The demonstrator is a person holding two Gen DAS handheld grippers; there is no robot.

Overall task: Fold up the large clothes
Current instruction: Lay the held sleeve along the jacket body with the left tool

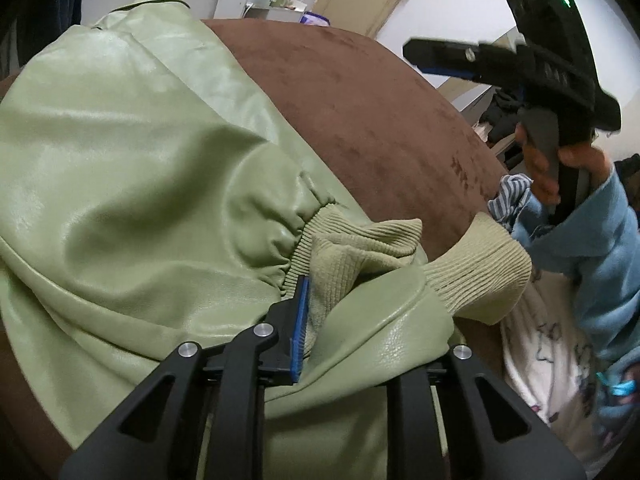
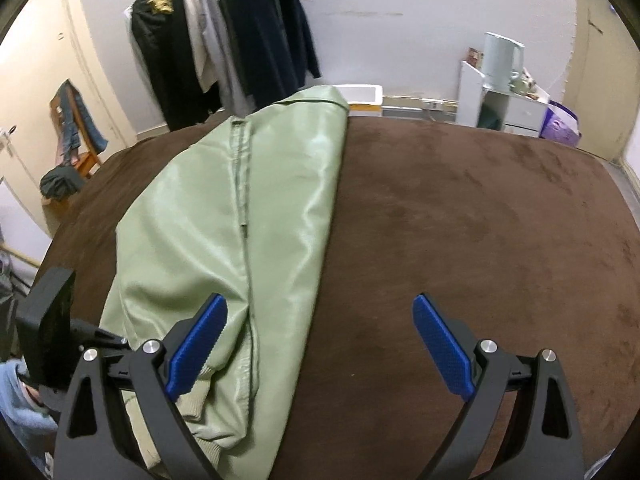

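Your left gripper (image 1: 320, 320) is nearly closed, with the pale green faux-leather jacket (image 1: 132, 184) bunched between its fingers; only the left blue pad (image 1: 301, 328) shows, the other finger is buried under a fold of the leather, so you can't tell if the pads still press. The ribbed knit hem (image 1: 360, 252) of the jacket sits right at that pad's tip, crumpled. Just right of your fingers a ribbed sleeve cuff (image 1: 484, 272) sticks out toward the bed edge. Past the fingertips the gathered leather swells up, then flattens across the brown suede-like bed cover (image 1: 360, 92).

Your right gripper (image 2: 320, 344) is spread wide, nothing between the blue textured pads (image 2: 444, 348). Its left finger hangs over the jacket's near end; its right finger is over bare brown cover. From this view the jacket (image 2: 240, 208) lies folded lengthwise, a long strip running away from your fingers toward the far bed edge, straight fold line on its right side, collar end farthest.

In the left view your right hand (image 1: 560, 160), in a light blue fleece sleeve (image 1: 600, 264), holds its gripper up, well right of and above the jacket.

Beyond the bed: a rack of dark hanging clothes (image 2: 224, 40) far left, a white cabinet with a pale kettle (image 2: 500, 60) far right.
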